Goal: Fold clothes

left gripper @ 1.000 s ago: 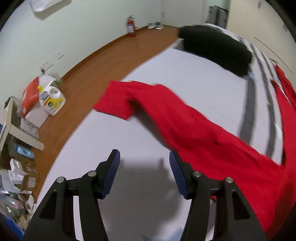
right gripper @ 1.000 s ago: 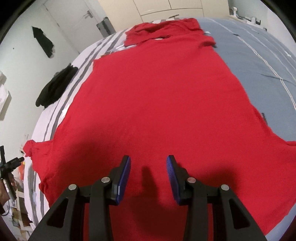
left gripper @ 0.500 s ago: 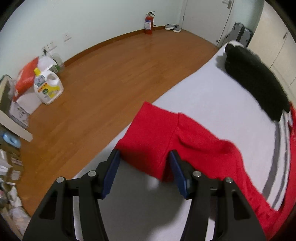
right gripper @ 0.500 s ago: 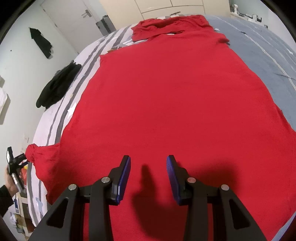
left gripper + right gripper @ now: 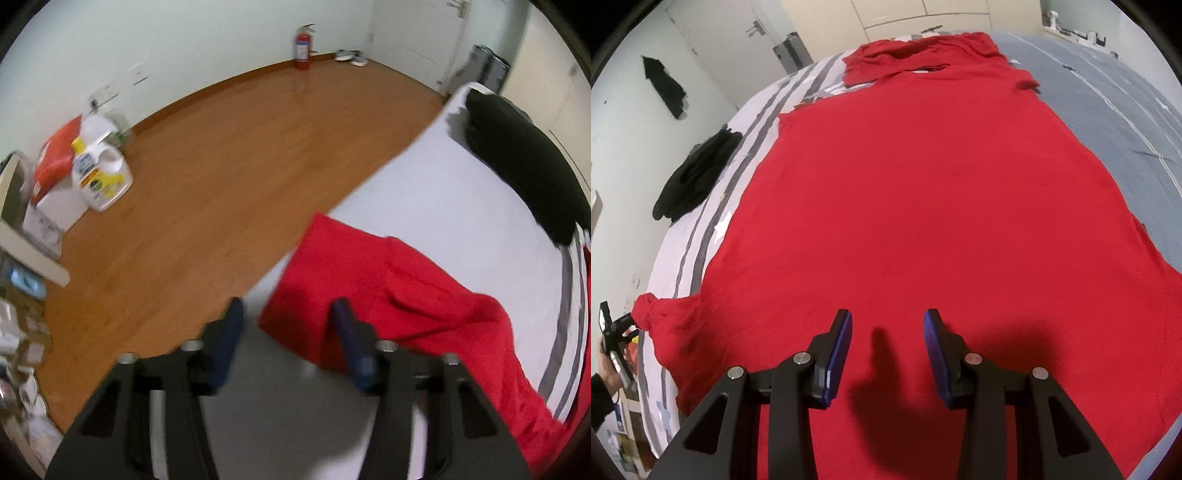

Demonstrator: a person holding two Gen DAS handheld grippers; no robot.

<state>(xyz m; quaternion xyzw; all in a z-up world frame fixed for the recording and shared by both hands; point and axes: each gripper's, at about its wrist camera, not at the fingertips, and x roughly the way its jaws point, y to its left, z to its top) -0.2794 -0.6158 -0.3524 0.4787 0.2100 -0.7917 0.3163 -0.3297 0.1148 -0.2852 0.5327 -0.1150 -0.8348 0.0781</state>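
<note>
**Left gripper lines up on the sleeve cuff at the bed's edge**

Left gripper (image 5: 286, 319), black-framed with blue ribbed pads, is spread wide with nothing between its fingers, and the loose red sleeve (image 5: 373, 284) of the big red knit garment (image 5: 916, 206) lies right ahead of it. The sleeve's cuff end sits between the two pads and a touch toward the right-hand one, at the edge of the white bed (image 5: 443, 177) where the mattress meets the wooden floor (image 5: 207, 177). From that cuff the sleeve runs away from the bed's edge, up and to the right toward the garment's body, so its long axis angles across the gripper's line rather than along it. The view is blurred, so I can't tell whether the pads touch cloth yet.

Over the middle of the bed, the right gripper (image 5: 887, 341) hangs open too, pads apart above the garment's flat body, holding nothing. That garment lies spread the length of the bed, neckline at the far end, one sleeve bunched off its left side where the left gripper shows small.

Judgement: the left is clearly the nearer hand for this sleeve, and a pinch on the cuff looks like what the fold calls for.

Farther along the bed from the sleeve, a black bundle of clothing (image 5: 524, 158) rests.
</note>
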